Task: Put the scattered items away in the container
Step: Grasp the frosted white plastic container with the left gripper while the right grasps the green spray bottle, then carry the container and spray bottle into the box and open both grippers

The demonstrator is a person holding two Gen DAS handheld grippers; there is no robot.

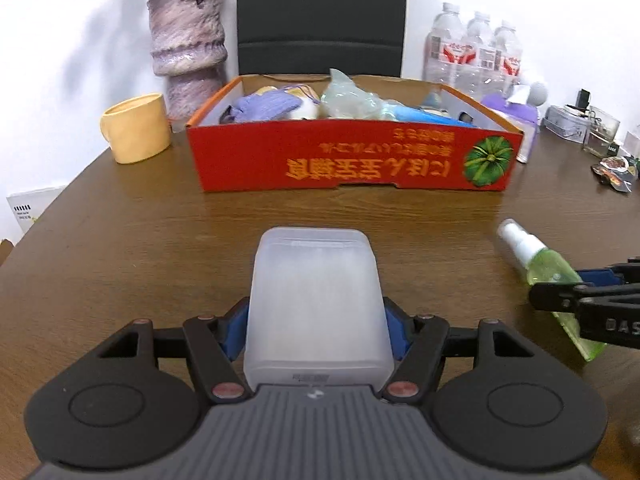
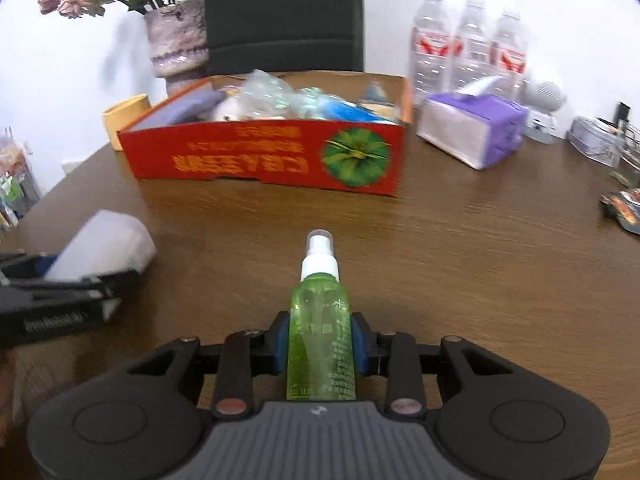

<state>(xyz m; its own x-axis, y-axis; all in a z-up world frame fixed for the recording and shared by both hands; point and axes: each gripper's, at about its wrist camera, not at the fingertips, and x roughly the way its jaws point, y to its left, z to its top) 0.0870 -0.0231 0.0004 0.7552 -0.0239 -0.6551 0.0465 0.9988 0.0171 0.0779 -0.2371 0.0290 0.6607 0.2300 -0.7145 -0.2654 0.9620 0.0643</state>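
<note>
My left gripper (image 1: 316, 330) is shut on a frosted white plastic box (image 1: 316, 300), held over the brown table (image 1: 140, 240) in front of the red cardboard box (image 1: 352, 160). The right wrist view shows my right gripper (image 2: 320, 342) shut on a green spray bottle (image 2: 320, 340) with a white nozzle pointing at the red cardboard box (image 2: 260, 160). The same green spray bottle (image 1: 548, 276) and right gripper show at the right of the left wrist view. The white plastic box (image 2: 104, 248) and left gripper show at the left of the right wrist view. The red box holds several items, among them purple cloth and clear wrapping.
A yellow mug (image 1: 136, 128) and a purple vase (image 1: 186, 48) with flowers stand left of the red box. Water bottles (image 2: 468, 48), a purple tissue pack (image 2: 476, 132) and small glass items (image 1: 588, 128) stand at the right. A snack wrapper (image 2: 624, 208) lies far right. A dark chair (image 1: 320, 16) stands behind.
</note>
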